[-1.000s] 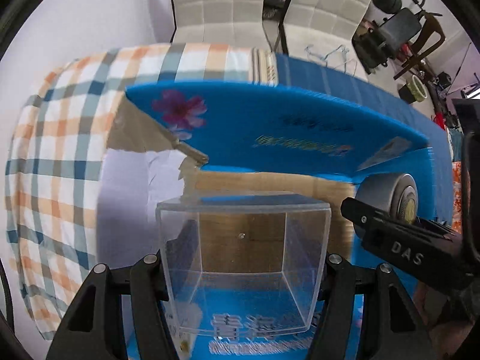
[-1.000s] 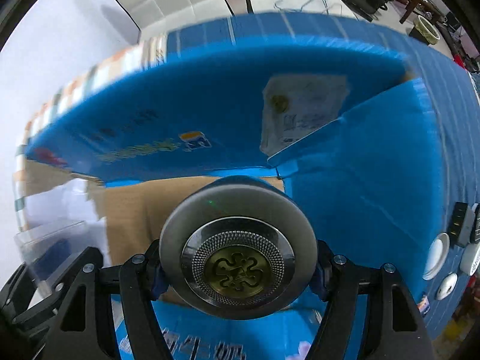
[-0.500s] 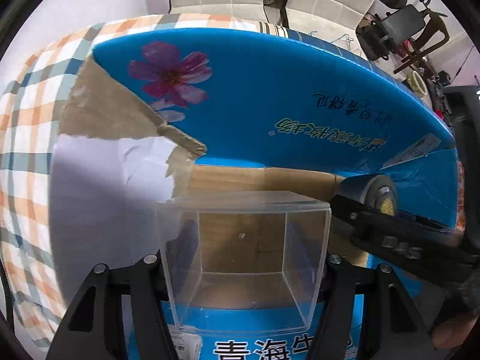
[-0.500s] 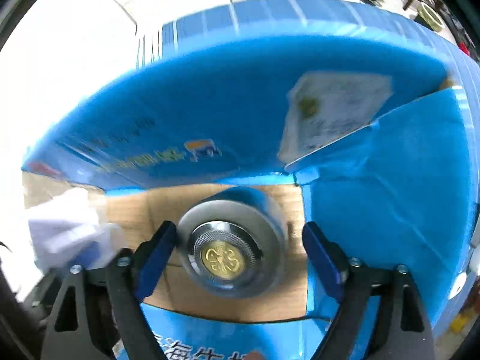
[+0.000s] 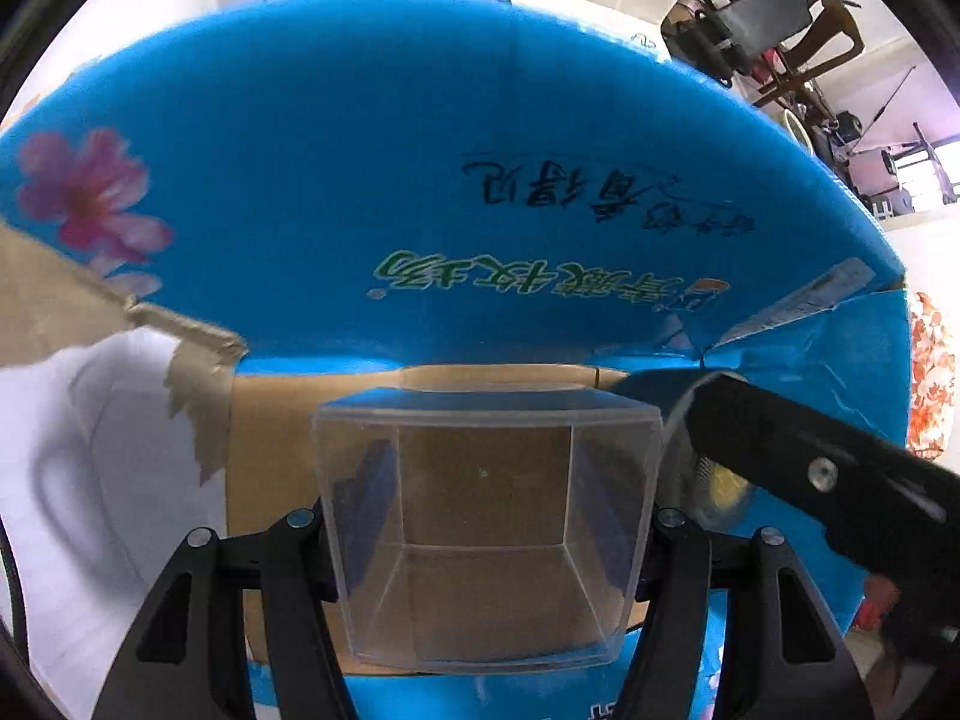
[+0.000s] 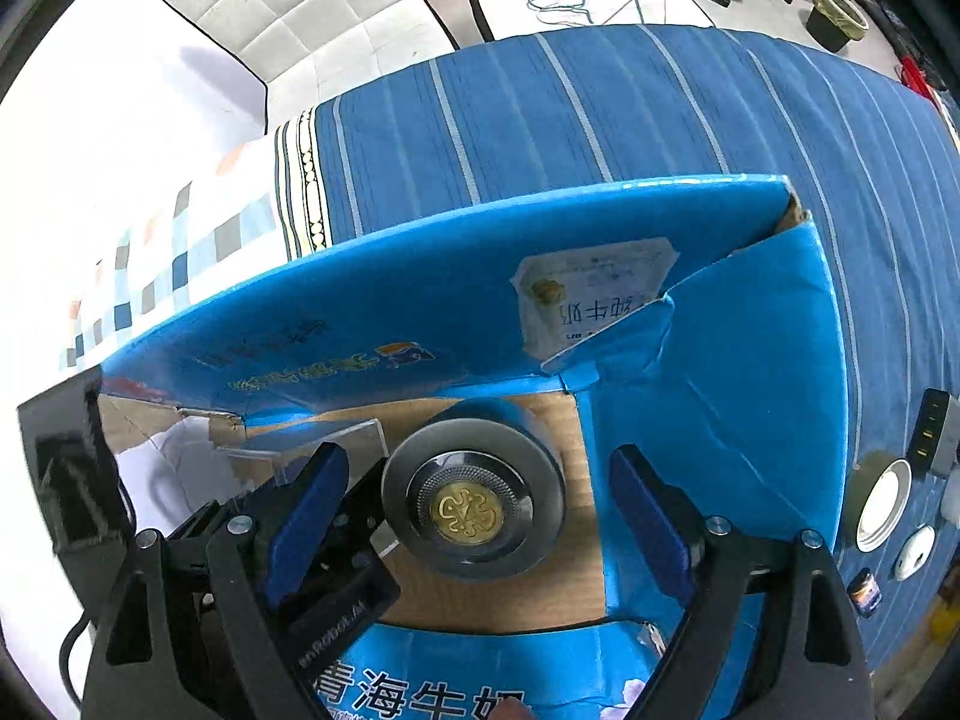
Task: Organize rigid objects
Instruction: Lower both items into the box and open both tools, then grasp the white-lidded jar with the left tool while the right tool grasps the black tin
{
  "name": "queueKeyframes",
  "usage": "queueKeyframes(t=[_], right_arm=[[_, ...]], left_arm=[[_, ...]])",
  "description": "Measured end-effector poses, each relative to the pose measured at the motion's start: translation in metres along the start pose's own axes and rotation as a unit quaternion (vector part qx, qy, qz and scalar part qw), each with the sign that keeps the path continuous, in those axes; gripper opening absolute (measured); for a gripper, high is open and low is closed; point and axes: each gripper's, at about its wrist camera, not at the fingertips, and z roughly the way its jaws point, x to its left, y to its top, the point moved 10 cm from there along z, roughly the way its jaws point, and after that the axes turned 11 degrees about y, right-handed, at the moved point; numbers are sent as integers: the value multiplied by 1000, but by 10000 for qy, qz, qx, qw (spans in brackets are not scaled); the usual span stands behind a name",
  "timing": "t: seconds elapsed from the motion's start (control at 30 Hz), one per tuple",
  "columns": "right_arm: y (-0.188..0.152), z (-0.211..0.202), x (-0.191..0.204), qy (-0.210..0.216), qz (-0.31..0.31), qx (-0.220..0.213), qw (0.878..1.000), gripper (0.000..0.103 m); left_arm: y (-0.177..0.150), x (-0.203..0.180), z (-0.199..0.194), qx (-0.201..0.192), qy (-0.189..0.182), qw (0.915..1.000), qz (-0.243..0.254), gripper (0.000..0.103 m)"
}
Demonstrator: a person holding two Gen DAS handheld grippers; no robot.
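Note:
In the left wrist view my left gripper (image 5: 489, 528) is shut on a clear plastic box (image 5: 486, 516), with a finger on each side wall. I hold it low inside an open blue cardboard carton (image 5: 420, 180), just above the brown floor (image 5: 270, 420). In the right wrist view a round metal tin (image 6: 471, 510) with a gold emblem lies on the carton floor. My right gripper (image 6: 477, 480) stands open above it, its blue pads (image 6: 306, 516) clear of the tin on both sides. The tin (image 5: 714, 480) sits just right of the clear box, partly hidden by the right gripper's black body (image 5: 840, 492).
The carton's blue flaps rise behind and to the right (image 6: 750, 396). A white sheet (image 5: 90, 450) lies at the carton's torn left side. The carton stands on a blue striped cloth (image 6: 600, 108). White lids (image 6: 882, 504) and a power strip (image 6: 933, 432) lie at the right.
The right gripper's jaws have opened off the tin, which now lies on the carton floor. My left gripper has sunk deeper into the carton with the clear box.

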Motion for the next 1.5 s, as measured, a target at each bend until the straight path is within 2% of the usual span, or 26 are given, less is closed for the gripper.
queueKeyframes(t=[0.13,0.17,0.2,0.27,0.33,0.47,0.57,0.67,0.8,0.93,1.13,1.23,1.5], right_arm=[[-2,-3,0,-44,-112,-9,9999,91],[-3,-7,-1,-54,-130,-18,9999,91],[-3,-8,-1,-58,-141,-24,9999,91],[-4,-12,-3,-53,-130,-52,9999,91],[-5,-19,-4,-73,-165,-106,9998,92],[-11,-42,-3,-144,-358,-293,9988,95],[-20,-63,-1,-207,-616,-530,9965,95],[-37,-83,2,-318,-926,-727,9925,102],[-72,-103,8,-305,-1255,-819,9882,103],[-109,-122,15,-248,-1537,-879,9839,103],[-152,-160,21,-97,-1694,-1058,9798,103],[-171,-184,26,-118,-1786,-1189,9766,103],[-195,-236,35,22,-1901,-1475,9706,103]], left_arm=[[2,11,2,62,39,9998,-164,61],[3,13,2,59,50,9998,-172,67],[2,16,1,46,154,9997,-176,82],[1,21,-2,21,201,9996,-198,93],[-1,23,-6,27,150,9996,-224,94],[-4,39,-22,-128,358,9991,-208,103],[-13,52,-41,-304,435,9983,-228,103],[-28,73,-65,-634,767,9946,-281,103],[-53,92,-101,-1084,1236,9859,-297,103],[-62,79,-129,-1363,1472,9790,-374,103],[-70,47,-166,-1683,1632,9715,-364,103],[-83,42,-187,-1811,1582,9698,-402,103],[-120,28,-237,-2053,1451,9671,-382,103]])
